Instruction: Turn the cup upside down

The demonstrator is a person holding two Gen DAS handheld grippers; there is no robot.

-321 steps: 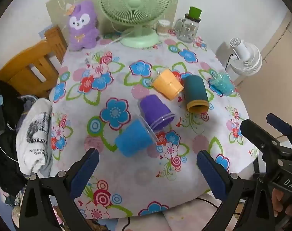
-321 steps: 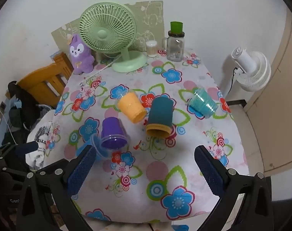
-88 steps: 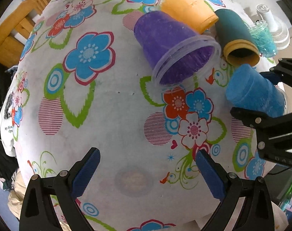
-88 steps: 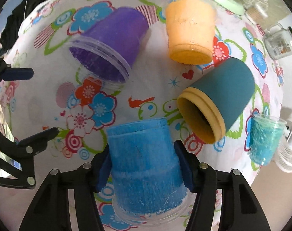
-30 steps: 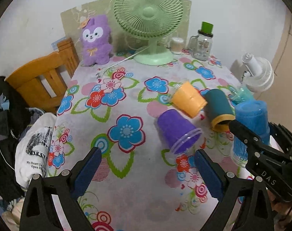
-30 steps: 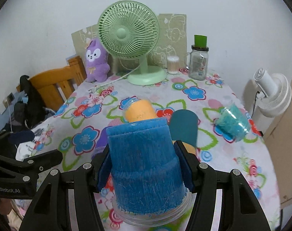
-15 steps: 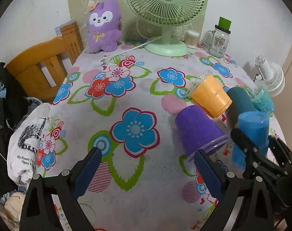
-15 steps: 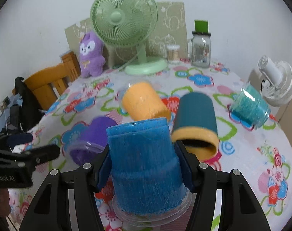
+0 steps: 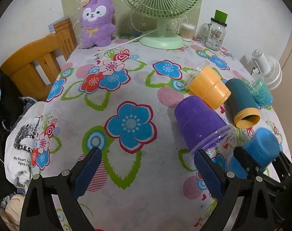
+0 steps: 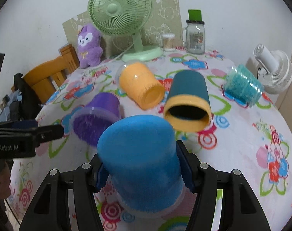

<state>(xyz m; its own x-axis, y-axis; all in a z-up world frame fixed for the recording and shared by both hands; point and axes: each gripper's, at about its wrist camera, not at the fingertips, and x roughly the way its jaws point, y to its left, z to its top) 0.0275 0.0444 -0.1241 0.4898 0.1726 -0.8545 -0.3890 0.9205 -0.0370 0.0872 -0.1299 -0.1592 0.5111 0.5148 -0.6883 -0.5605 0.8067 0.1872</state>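
While its two blue pads press against opposite sides of the blue cup (image 10: 144, 165), the right hand-held gripper (image 10: 144, 170) holds that cup base-up and slightly tilted, its clear rim pointing down toward the flowered worktop (image 10: 242, 144) near the front edge. From the left wrist view the same blue cup (image 9: 261, 150) sits at the lower right, clamped between the black arms of the right hand-held gripper (image 9: 261, 163). The left hand-held gripper (image 9: 146, 171) hangs with its fingers spread wide and nothing between them, above the floral cloth just left of the blue cup.

Just beyond lies a purple cup (image 10: 99, 115) on its side, mouth toward the cameras. Behind it an orange cup (image 10: 140, 84) lies on its side, and just beside that a teal cup with a yellow rim (image 10: 188, 102) also lies tipped over, its opening facing forward. Farther right, near the worktop's edge, a turquoise cup (image 10: 242, 87) lies on its side, apart from the others.

At the back stand a green fan (image 10: 122, 13), a purple plush toy (image 10: 89, 45), a small jar of cotton swabs (image 10: 168, 42) and a glass jar with a green lid (image 10: 195, 36). A wooden chair (image 9: 36, 67) stands at the left side, and a white fan (image 10: 274, 69) beyond the right edge.
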